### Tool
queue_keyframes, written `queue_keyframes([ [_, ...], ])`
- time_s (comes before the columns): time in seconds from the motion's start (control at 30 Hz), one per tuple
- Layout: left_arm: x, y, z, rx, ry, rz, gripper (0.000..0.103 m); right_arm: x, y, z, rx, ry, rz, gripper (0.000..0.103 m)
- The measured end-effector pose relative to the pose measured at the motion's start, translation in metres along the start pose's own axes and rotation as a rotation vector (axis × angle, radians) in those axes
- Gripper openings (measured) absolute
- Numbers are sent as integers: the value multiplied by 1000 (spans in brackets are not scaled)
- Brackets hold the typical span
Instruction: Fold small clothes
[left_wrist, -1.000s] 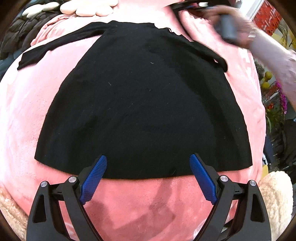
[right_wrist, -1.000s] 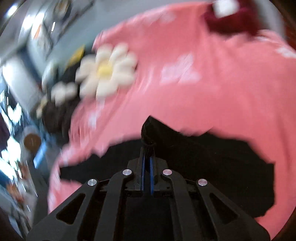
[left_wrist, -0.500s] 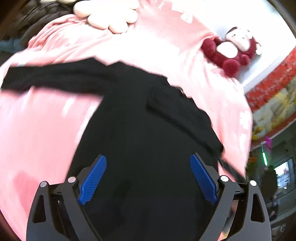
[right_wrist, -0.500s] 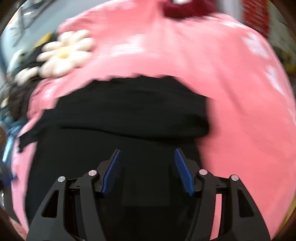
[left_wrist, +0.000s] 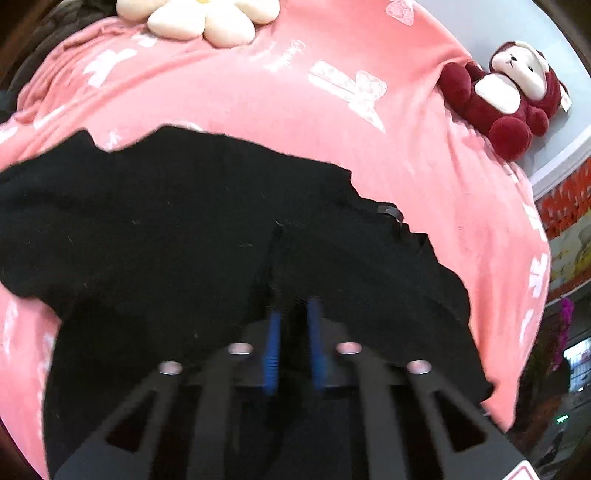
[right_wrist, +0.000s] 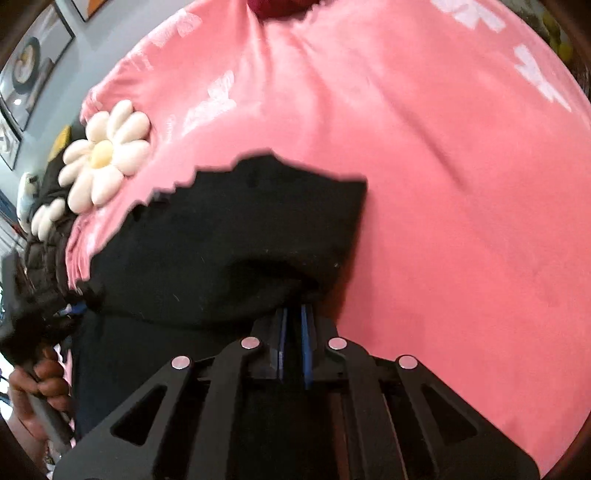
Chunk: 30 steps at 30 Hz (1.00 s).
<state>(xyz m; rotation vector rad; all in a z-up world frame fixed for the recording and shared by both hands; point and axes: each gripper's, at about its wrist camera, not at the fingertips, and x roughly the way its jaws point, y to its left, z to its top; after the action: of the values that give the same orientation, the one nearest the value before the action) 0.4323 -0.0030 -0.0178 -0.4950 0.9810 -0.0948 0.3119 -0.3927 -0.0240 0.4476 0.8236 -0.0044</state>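
A black garment (left_wrist: 155, 229) lies spread on a pink blanket (left_wrist: 295, 92); it also shows in the right wrist view (right_wrist: 229, 236), partly folded over itself. My left gripper (left_wrist: 293, 310) has its blue pads close together, shut on a ridge of the black cloth. My right gripper (right_wrist: 293, 314) is shut on the garment's bunched edge near its right side. The cloth hides both sets of fingertips. A hand holding the other gripper's handle (right_wrist: 33, 376) shows at the lower left of the right wrist view.
A white flower-shaped cushion (left_wrist: 207, 18) lies at the blanket's far edge, also in the right wrist view (right_wrist: 103, 155). A dark red plush toy (left_wrist: 506, 92) sits at the far right. Dark padded clothing (right_wrist: 44, 236) lies past the left edge. Bare pink blanket (right_wrist: 461, 221) stretches right.
Both grippers were open over the garment half a second ago; both have now shut on the black cloth. The right side of the garment is bunched and lifted.
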Motion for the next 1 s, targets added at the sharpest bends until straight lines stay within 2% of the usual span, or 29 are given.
queue_keyframes([
  [0.03, 0, 2, -1, 10, -8, 9, 2, -1, -4, 2, -11, -13, -27, 4],
  [0.07, -3, 7, -2, 16, -12, 20, 2, 4, -16, -2, -37, -3, -124, 2],
  [0.13, -4, 14, -6, 18, -11, 29, 2, 21, -45, -13, -2, 83, -222, 1],
  [0.17, -6, 17, -8, 22, -18, 28, 3, 17, -63, -18, 67, 84, -179, 0],
  [0.2, -7, 18, -8, 28, -18, 26, 4, 8, -67, -17, 88, 71, -177, 0],
  [0.3, -9, 19, -7, 30, -15, 19, 4, -25, -51, -9, 78, -22, -112, 2],
  [0.4, -9, 22, -8, 5, -15, 9, 4, -22, -18, 5, 15, -19, -60, 19],
  [0.43, -10, 23, -8, -9, -15, 5, 4, -13, -11, 7, -4, -9, -69, 34],
  [0.47, -10, 24, -8, -21, -13, 1, 4, -5, -6, 6, -12, 5, -85, 38],
  [0.6, -11, 25, -7, -14, -5, -14, 2, 33, -15, -2, 85, 101, -47, 38],
  [0.63, -11, 24, -6, 6, -8, -18, 1, 35, -14, -1, 90, 101, -26, 27],
  [0.67, -13, 23, -5, 16, -12, -28, 1, 32, -14, 1, 93, 93, -5, 12],
  [0.73, -26, 23, -2, 26, -62, -65, 1, 5, -6, 7, 84, 24, 25, 12],
  [0.8, -35, 27, 2, 18, -94, -66, 1, -7, 7, 13, 23, -27, -8, 15],
  [0.87, -31, 36, 5, 9, -81, -24, 1, -4, 10, 11, -36, -14, -82, 27],
  [0.9, -26, 43, 4, 9, -67, 15, 1, -4, 8, 7, -42, 1, -110, 27],
  [0.93, -24, 48, 3, -3, -55, 14, 0, -3, 6, 3, -26, 16, -102, 28],
  [1.0, -23, 55, 0, -25, -42, -14, 0, -4, 4, -4, 5, 36, -68, 46],
])
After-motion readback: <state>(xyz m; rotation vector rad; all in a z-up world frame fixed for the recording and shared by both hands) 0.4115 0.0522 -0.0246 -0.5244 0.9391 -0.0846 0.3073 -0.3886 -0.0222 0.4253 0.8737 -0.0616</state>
